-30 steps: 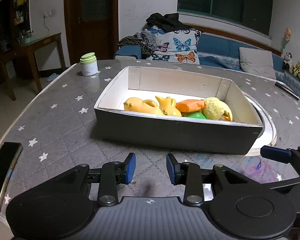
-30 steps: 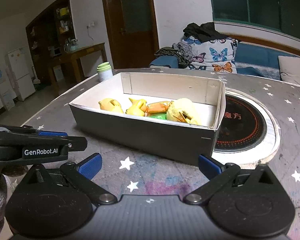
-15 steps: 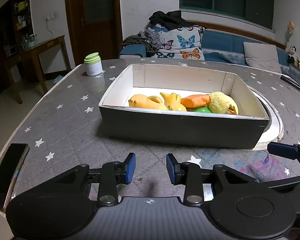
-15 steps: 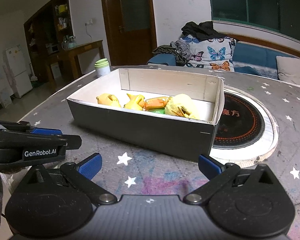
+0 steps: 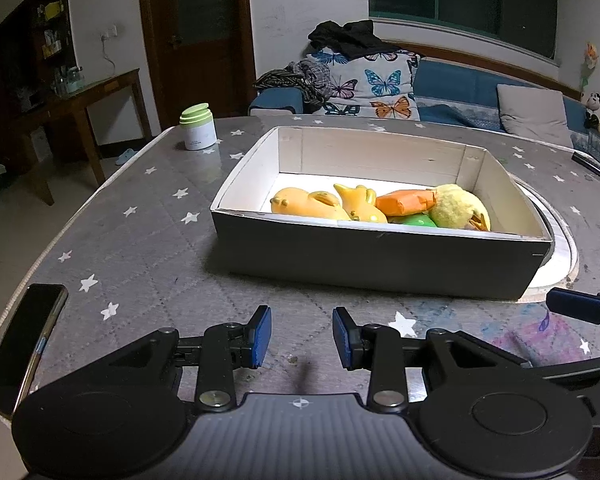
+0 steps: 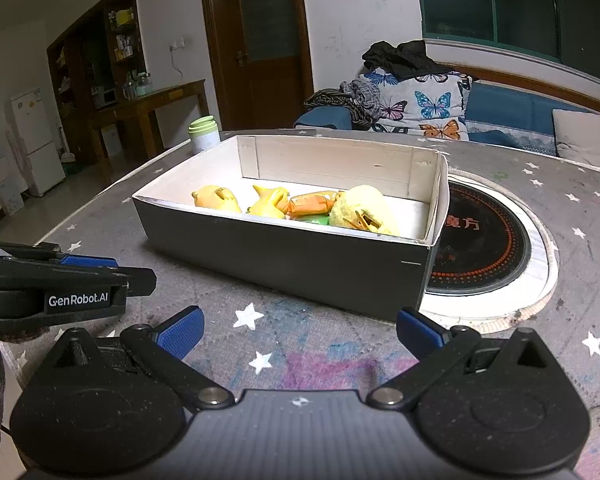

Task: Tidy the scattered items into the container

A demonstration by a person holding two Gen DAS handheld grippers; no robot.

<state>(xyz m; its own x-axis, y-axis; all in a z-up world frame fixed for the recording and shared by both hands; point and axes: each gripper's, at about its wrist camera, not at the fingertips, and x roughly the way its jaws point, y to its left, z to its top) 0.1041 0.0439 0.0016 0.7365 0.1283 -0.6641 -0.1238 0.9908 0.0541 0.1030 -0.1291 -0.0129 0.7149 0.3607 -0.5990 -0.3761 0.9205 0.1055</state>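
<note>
1. As we hold both tools short of the box (image 5: 380, 258), it lies straight ahead on the desk (image 5: 148, 248), long axis crosswise to us; the toys (image 5: 380, 208) are already inside.
2. Left tool (image 5: 302, 336): released, nothing between the pads. Right tool (image 6: 300, 330): spread wider, empty.
3. Neither hand looks clearly nearer; we judge no stray toy remains.
4. Near wall hides the toys' undersides; a green one is barely visible.

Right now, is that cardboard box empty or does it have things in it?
It has things in it: the box holds yellow toys, an orange packet and a fluffy yellow toy.
</note>
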